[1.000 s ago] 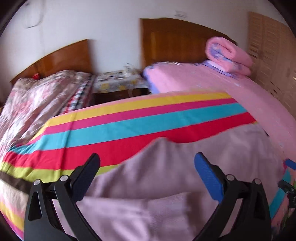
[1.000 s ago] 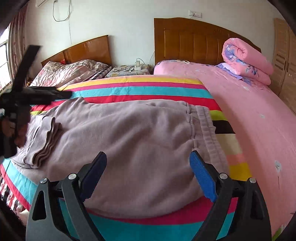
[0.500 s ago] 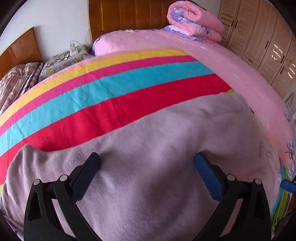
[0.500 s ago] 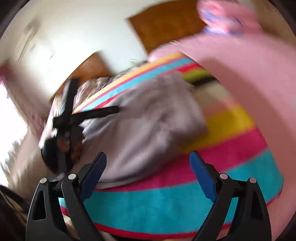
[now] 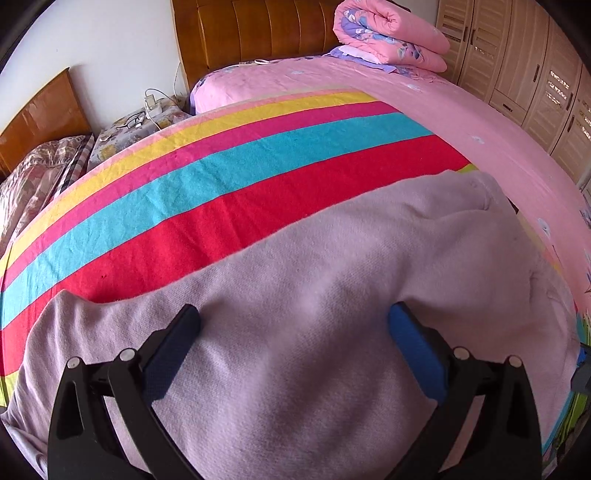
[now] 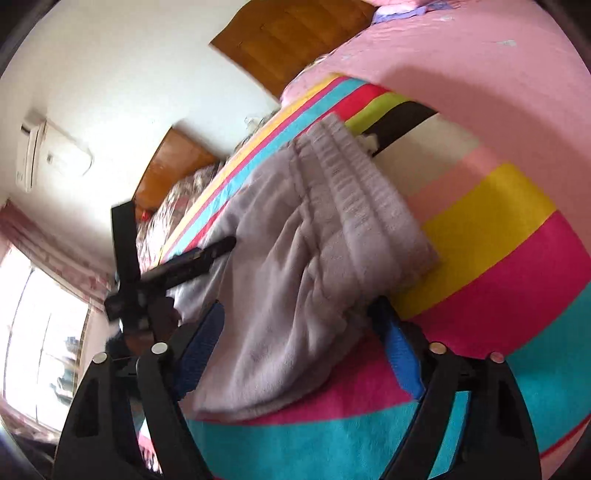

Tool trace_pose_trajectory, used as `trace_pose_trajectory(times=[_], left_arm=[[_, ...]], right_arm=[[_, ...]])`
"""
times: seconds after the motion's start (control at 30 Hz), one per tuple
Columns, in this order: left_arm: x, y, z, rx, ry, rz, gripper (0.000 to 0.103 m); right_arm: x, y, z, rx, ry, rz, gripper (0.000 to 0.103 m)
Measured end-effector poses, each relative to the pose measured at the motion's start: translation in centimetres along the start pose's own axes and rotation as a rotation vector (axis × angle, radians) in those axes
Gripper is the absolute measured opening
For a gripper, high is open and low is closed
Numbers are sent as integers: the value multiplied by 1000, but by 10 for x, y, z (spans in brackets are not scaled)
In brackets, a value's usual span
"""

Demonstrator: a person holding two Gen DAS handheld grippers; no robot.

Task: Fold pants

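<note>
Pants lie lengthwise across the bed; my right gripper, jaws apart, straddles their near waistband-end corner, left gripper also wide open.

Between the left gripper's jaws lie the pants, a matt, fuzzy lilac fleece cloth. Beyond the jaws, the striped blanket is a finely woven, matt cloth. The headboard is glossy varnished wood. Blue pads look matt, rubbery.
</note>
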State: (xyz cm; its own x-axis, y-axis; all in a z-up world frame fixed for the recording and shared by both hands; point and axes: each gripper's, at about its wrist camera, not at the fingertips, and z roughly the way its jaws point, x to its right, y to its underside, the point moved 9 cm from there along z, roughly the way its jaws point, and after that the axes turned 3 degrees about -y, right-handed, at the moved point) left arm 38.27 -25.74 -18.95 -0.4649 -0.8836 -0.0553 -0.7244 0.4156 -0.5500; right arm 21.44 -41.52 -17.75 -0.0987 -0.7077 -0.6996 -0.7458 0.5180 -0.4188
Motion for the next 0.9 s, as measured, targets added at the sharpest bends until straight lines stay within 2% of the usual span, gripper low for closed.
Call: trace_pose_trajectory(times=[0.1,0.2,0.3,0.37,0.43,0.47,0.5,0.67,0.77,0.8,0.83,0.9], left_arm=[[0,0,0,0,-1,1,102],[0,0,0,-1,-6,1,102],[-1,-1,0,-1,-10,0,102],[-1,-1,1,0,-17,-2,102],[-1,-1,0,1,-19,-4,102],[-2,-1,0,1,-18,-5,102],[-2,0,0,1,-19,-5,102],[-3,0,-5,16,-19,-6,102],[-15,-1,-31,50,-40,-64,102],[-19,-2,-47,68,-22,-90,102],[-24,-2,-72,110,9,-113,102],[-42,4,-120,200,0,-130,102]], right_arm=[[-3,12,0,-57,-65,10,70],[-1,3,3,-29,-73,35,69],[0,-5,5,25,-48,96,69],[-2,-3,8,48,-30,94,69],[-1,2,8,47,16,66,41],[2,5,7,43,35,59,34],[2,6,7,57,28,51,31],[4,10,9,106,22,80,28],[7,12,7,128,8,106,27],[7,12,8,130,7,106,27],[8,12,6,131,5,111,27],[9,11,4,142,-6,123,27]])
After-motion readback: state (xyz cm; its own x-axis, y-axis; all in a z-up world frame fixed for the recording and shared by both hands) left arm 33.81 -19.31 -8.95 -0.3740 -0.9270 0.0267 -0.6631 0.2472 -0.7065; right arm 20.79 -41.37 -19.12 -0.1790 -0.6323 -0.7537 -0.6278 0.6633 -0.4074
